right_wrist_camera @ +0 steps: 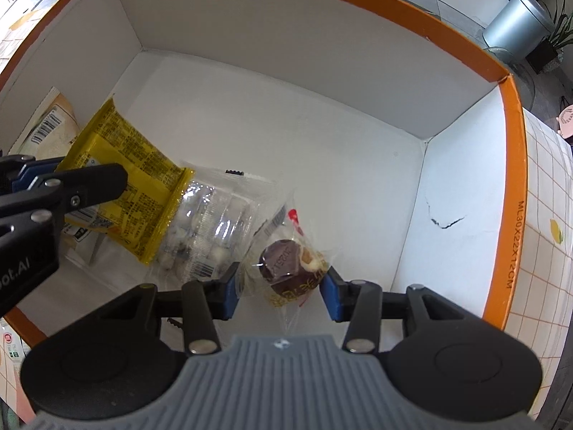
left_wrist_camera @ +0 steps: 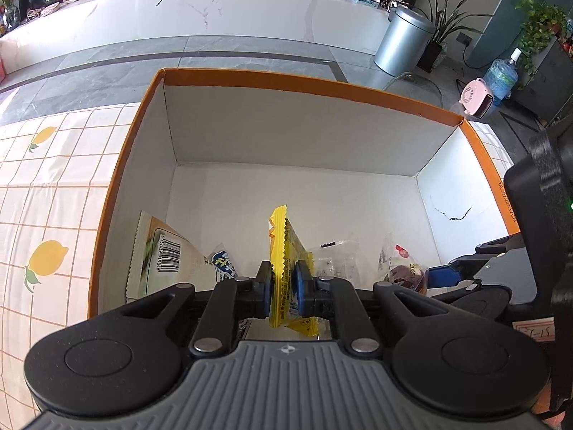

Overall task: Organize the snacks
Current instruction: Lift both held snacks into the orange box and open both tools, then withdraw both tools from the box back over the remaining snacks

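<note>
Orange-rimmed box (left_wrist_camera: 229, 80) holds both grippers. Left gripper (left_wrist_camera: 283, 288) is clamped on the yellow packet (left_wrist_camera: 286, 251); right gripper (right_wrist_camera: 281, 288) grips the wrapped cake (right_wrist_camera: 290, 265) low inside. Recommend lowering each to the floor before releasing, clear of the clear pack (right_wrist_camera: 211, 229).

- The box (left_wrist_camera: 315, 86) is set on the tablecloth (left_wrist_camera: 53, 193), with the floor and a long counter (left_wrist_camera: 215, 7) behind it.
- Inside the box, against its left wall, a barcoded packet (left_wrist_camera: 168, 254) is leaned.
- Right of that packet, near the box's middle, a snack packet (left_wrist_camera: 283, 251) is held upright between the pads of the left gripper (left_wrist_camera: 283, 286).
- Just right of it, on the box floor, a clear packet (right_wrist_camera: 215, 229) is laid.
- Further right, nearer the box's right wall, a wrapped pastry (right_wrist_camera: 293, 268) is found between the pads of the right gripper (right_wrist_camera: 283, 290).
- A bin (left_wrist_camera: 404, 43) is placed behind the box's right far corner.
</note>
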The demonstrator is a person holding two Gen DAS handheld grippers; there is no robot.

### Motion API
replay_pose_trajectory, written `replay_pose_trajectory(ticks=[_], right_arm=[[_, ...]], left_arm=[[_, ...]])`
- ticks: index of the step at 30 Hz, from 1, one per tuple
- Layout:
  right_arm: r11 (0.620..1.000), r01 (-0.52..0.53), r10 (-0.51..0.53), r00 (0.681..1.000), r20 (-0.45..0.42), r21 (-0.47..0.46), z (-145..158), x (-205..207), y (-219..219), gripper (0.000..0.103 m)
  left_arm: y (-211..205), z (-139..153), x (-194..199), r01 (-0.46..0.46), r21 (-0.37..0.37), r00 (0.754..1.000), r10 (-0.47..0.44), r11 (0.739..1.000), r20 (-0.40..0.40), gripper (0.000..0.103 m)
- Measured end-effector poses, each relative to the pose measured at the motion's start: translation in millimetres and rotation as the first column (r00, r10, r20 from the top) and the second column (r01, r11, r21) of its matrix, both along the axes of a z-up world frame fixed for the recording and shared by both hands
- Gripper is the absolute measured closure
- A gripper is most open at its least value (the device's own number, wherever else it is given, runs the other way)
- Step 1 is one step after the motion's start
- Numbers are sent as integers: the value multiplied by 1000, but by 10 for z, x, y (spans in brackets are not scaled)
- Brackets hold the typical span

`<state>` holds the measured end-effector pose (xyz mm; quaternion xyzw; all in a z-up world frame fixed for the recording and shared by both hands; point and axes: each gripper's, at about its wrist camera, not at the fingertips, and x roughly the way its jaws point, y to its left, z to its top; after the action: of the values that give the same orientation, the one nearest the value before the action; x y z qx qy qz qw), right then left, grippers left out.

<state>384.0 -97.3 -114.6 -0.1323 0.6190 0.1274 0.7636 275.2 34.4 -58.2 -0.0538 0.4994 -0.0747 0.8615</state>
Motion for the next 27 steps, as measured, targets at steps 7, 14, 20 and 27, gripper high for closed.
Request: replay_pose_trajectory(ticks=[7,14,20,27], right_arm=[[1000,-14,15,1000,17,-24,28,-98,32,50],[999,-14,17,998,65,-45,153,-133,80,27],[1000,0,3,993,121,-25,367,-272,42,20],[999,23,-30,971,238,32,724,-541,-44,18]], left_arm=[[-44,35,-39,0,23,1000,0,1000,3,76],[-19,170,-139,-13,30,998,11,999,62,43],[-5,358,-294,-27,35,989,22,999,143,34],[-26,639,-586,-42,50,967,28,998,253,33]])
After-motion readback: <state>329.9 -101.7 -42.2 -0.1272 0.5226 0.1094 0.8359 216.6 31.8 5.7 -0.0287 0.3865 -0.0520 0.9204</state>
